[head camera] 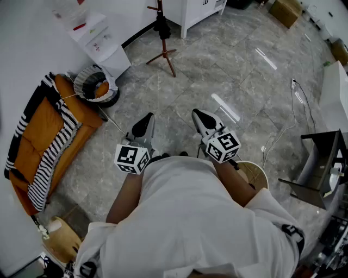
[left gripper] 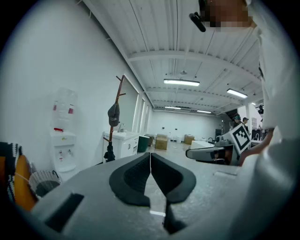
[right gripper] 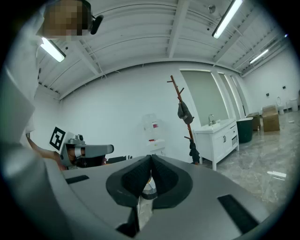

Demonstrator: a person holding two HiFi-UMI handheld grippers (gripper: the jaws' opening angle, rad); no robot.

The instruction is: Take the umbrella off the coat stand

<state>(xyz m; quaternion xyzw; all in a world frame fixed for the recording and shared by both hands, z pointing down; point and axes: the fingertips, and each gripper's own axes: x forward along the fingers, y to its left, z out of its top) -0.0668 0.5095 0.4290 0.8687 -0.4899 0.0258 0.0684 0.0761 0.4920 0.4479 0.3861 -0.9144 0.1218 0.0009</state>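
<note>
The brown wooden coat stand [head camera: 161, 33] rises at the far end of the floor, well ahead of both grippers. In the left gripper view the coat stand [left gripper: 117, 108] carries a dark cap [left gripper: 113, 114] high up and a folded dark umbrella [left gripper: 109, 153] low on the pole. The right gripper view shows the same coat stand [right gripper: 179, 101], cap [right gripper: 184, 111] and umbrella [right gripper: 193, 151]. My left gripper [head camera: 145, 120] [left gripper: 150, 161] is shut and empty. My right gripper [head camera: 198, 115] [right gripper: 151, 161] is shut too, with nothing in it. Both are held side by side, level, in front of my body.
A water dispenser [head camera: 100, 38] and a round basket [head camera: 95, 84] stand left of the coat stand. An orange sofa [head camera: 38, 141] with a striped blanket lines the left wall. A white cabinet [head camera: 201, 11] is behind the stand. A cable [head camera: 277, 136] and a desk [head camera: 321, 163] lie right.
</note>
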